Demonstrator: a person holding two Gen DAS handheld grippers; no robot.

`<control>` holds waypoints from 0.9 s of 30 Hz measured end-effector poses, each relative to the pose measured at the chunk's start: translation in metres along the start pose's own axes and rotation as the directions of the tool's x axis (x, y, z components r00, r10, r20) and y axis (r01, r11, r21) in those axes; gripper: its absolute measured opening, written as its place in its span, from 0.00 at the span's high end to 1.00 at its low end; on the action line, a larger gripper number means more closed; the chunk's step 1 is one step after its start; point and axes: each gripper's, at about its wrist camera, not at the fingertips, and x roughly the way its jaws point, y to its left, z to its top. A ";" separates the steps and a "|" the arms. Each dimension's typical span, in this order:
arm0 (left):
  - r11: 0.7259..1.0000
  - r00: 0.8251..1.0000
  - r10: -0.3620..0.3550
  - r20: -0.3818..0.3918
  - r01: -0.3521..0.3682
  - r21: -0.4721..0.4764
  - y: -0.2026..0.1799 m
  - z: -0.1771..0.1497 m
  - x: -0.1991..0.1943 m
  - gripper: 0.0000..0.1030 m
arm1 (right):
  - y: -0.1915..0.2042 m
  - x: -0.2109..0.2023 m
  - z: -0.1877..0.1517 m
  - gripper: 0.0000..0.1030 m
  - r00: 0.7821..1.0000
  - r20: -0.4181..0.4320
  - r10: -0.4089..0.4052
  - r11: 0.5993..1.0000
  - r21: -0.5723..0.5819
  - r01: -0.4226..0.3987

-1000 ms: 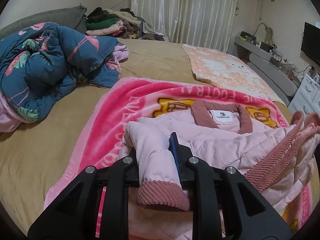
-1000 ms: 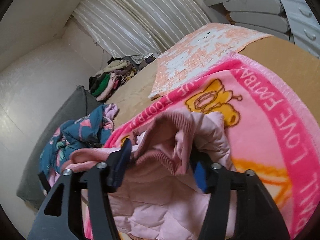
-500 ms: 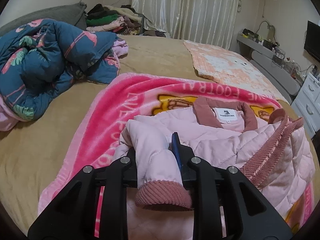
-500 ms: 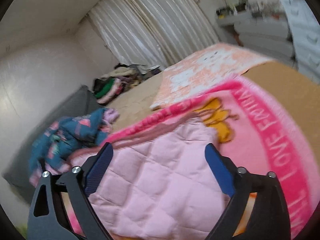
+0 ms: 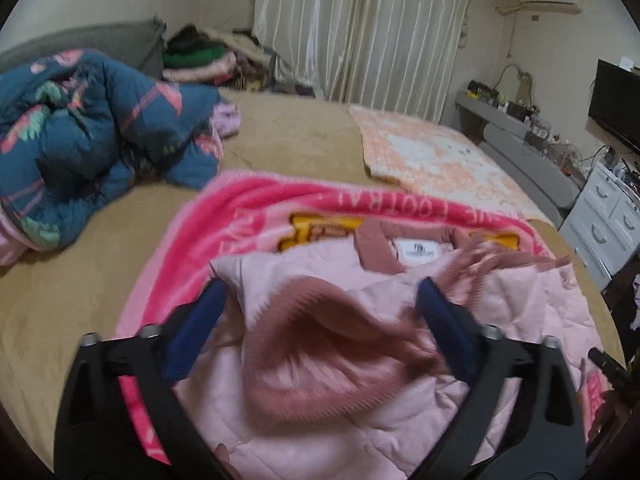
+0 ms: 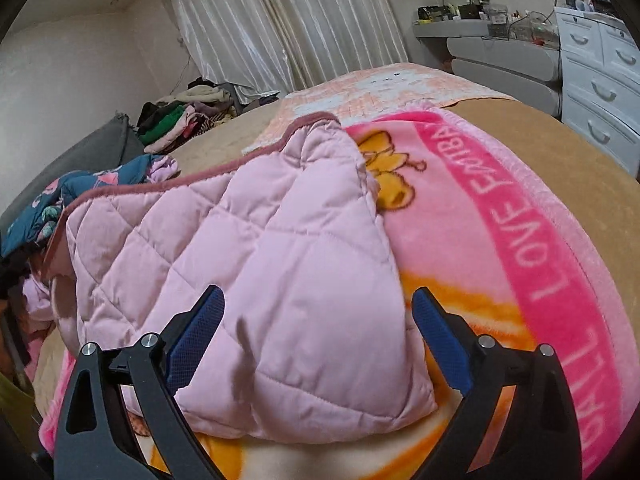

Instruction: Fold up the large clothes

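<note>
Both grippers, left [image 5: 320,300] and right [image 6: 318,308], gape unclenched over the pink quilted jacket [image 6: 248,264] at frame centre, grasping nothing.

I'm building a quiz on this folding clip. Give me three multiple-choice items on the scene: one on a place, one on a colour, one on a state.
1. Where does the pink quilted jacket lie?
A. On the pink blanket
B. On the dresser
C. On the floor

2. What colour is the jacket's ribbed cuff?
A. Green
B. Dusty rose
C. White

3. How do the left gripper and the right gripper stand?
A. Both shut on cloth
B. Only the left is open
C. Both open

Answers:
1 A: the pink blanket spreads out under it on the bed.
2 B: the cuff is darker rose than the pale shell.
3 C: each pair of blue pads stands wide apart, clamping nothing.
</note>
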 end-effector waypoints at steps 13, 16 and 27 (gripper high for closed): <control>0.991 0.993 0.101 0.057 -0.105 0.077 0.007 -0.028 -0.031 0.09 | 0.006 -0.015 0.000 0.09 0.996 0.073 -0.046 0.998 -0.038 0.049; 0.990 0.993 0.116 0.021 -0.117 0.080 0.011 -0.038 -0.023 0.09 | 0.006 -0.015 0.000 0.09 0.996 0.074 -0.052 0.997 -0.049 0.056; 0.990 0.984 0.114 -0.135 -0.101 0.097 0.029 -0.079 0.018 0.09 | 0.005 -0.009 -0.001 0.09 0.996 0.053 -0.073 0.991 -0.105 0.079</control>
